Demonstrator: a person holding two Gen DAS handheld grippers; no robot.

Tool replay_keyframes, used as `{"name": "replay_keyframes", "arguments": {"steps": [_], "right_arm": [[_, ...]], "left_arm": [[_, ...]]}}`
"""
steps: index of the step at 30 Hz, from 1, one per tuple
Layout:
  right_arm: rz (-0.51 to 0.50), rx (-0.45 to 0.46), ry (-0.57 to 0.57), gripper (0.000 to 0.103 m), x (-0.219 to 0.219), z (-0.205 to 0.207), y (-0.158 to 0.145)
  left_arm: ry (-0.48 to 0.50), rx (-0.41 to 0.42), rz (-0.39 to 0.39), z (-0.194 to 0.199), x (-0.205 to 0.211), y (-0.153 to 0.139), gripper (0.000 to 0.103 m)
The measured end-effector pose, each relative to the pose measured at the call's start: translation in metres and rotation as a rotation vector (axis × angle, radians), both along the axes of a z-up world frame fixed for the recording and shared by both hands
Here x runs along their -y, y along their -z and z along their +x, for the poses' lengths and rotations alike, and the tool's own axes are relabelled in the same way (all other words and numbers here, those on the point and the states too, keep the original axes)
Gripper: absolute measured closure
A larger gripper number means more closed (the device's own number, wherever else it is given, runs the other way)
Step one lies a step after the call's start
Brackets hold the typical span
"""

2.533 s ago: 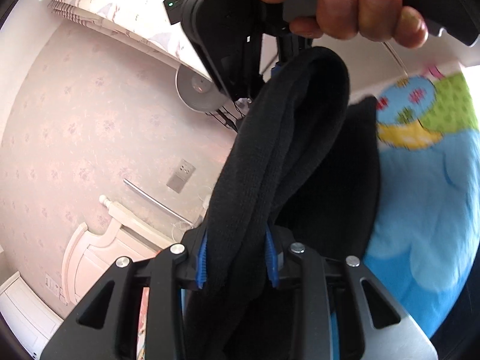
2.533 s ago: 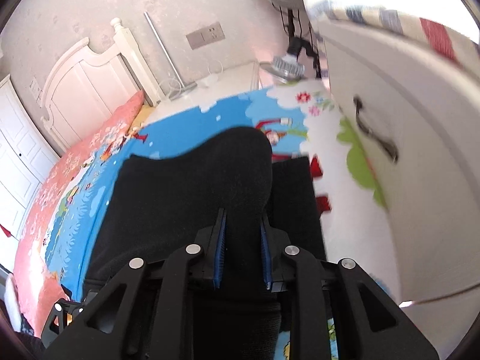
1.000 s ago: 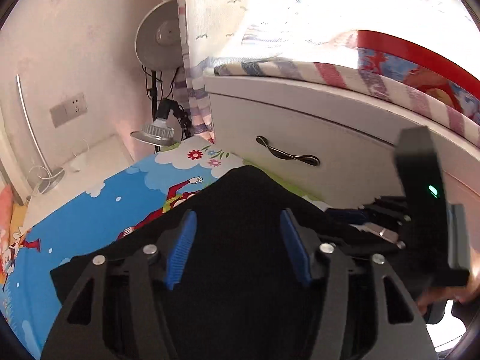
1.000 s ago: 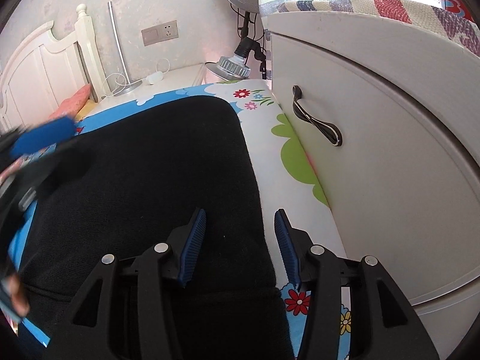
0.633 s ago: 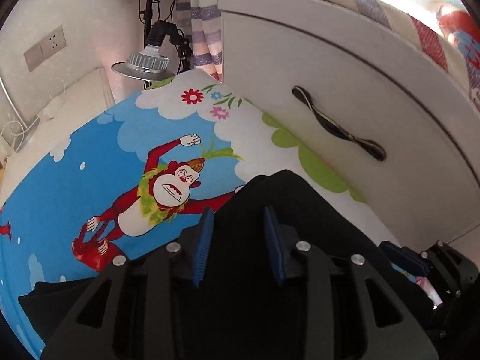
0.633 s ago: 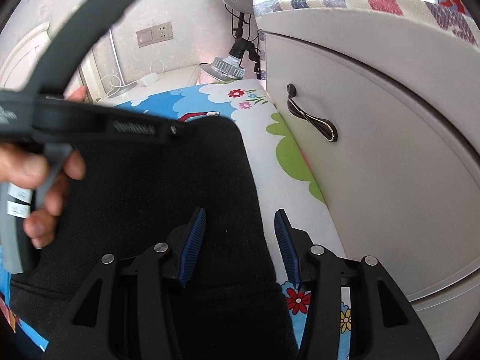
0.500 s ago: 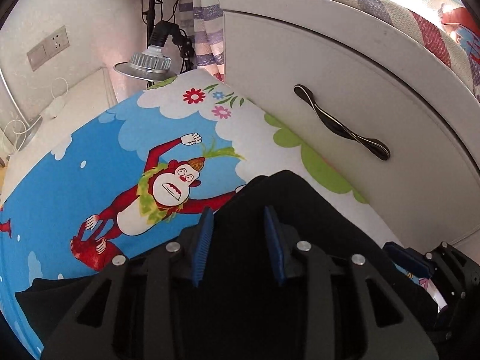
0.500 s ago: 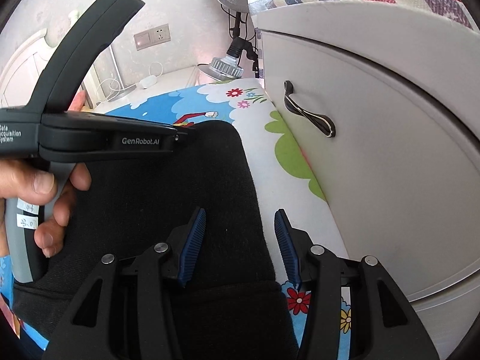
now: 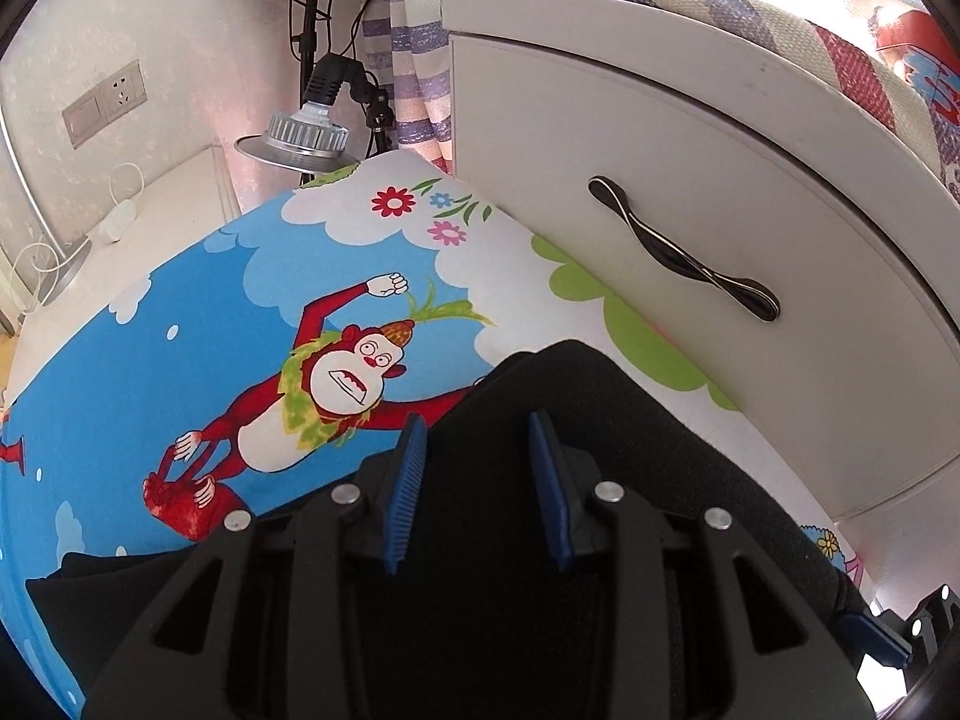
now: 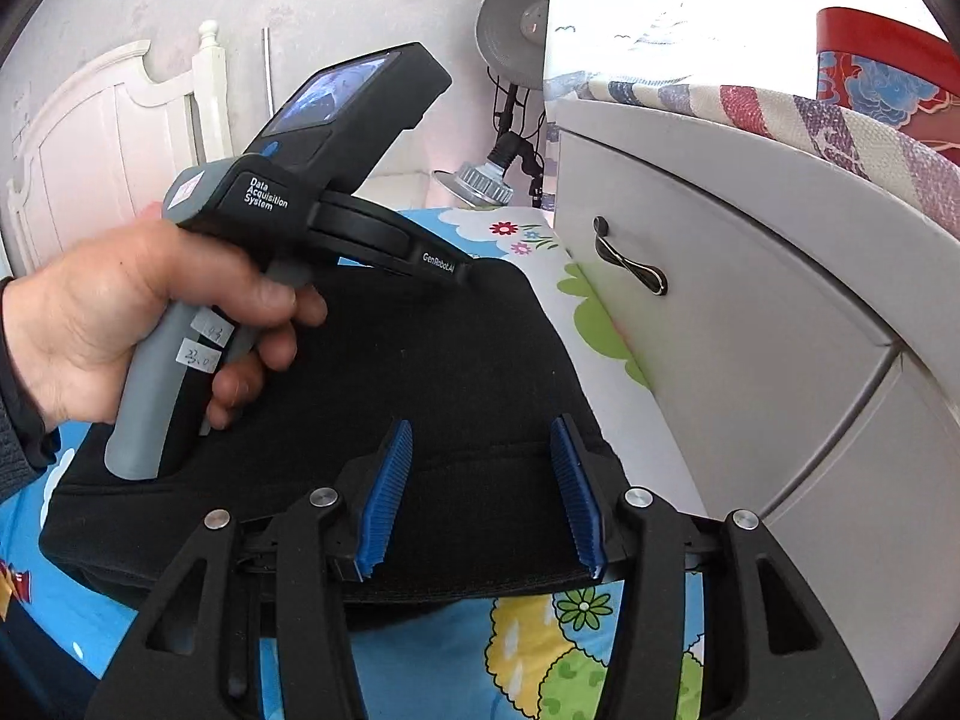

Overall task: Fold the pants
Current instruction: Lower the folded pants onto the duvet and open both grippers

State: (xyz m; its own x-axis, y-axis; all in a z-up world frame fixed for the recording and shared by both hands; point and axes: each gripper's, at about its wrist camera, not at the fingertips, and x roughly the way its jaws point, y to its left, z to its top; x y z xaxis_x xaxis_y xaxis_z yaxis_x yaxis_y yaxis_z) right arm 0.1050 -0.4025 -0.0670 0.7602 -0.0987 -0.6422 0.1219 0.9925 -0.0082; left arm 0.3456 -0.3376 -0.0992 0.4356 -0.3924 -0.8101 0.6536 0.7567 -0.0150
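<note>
Both the left gripper (image 9: pixel 477 489) and right gripper (image 10: pixel 480 492) stand part-open, gripping nothing, over folded black pants (image 10: pixel 420 372); careless withdrawal toward 6 o'clock could snag the fold.

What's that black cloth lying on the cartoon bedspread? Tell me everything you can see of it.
The black pants look like soft, matte knit fabric, folded into a thick, flat bundle with a rounded far end. They lie on the cartoon bedspread, close beside the white drawer unit. Both tools, left and right, hover open over them, gripping nothing.
</note>
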Motion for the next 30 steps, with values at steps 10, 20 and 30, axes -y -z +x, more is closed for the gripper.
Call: {"name": "replay_keyframes", "arguments": {"steps": [10,20,30], "right_arm": [[-0.008,0.006,0.010,0.056,-0.001,-0.005,0.009],[-0.046,-0.018,0.013,0.056,-0.006,-0.001,0.009],[-0.029,-0.020,0.019,0.055,-0.004,0.000,0.008]], "left_arm": [[-0.010,-0.003,-0.013,0.001,-0.003,0.001,0.063],[-0.081,0.010,-0.075,-0.011,-0.029,-0.020,0.081],[-0.099,0.072,-0.120,-0.151,-0.125,-0.024,0.086]]}}
